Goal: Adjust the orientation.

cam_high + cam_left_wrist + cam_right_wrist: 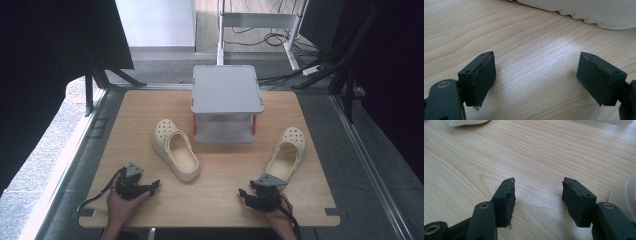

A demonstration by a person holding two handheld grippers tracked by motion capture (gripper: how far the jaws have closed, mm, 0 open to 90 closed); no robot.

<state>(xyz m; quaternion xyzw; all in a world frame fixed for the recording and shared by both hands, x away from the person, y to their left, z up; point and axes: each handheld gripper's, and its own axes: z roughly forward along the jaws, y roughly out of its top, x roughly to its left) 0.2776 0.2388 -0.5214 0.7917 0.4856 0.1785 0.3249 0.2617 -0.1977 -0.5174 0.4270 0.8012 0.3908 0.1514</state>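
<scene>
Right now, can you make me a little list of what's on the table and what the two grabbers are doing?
table: wooden table
left shoe: cream clog, lying near the middle, opening up
right shoe: second cream clog, toward the right edge
box: grey lidded box, at the back, behind the clogs
left gripper: open, holding nothing, low over the wood near the first clog
right gripper: open, holding nothing, close to the second clog's heel
</scene>
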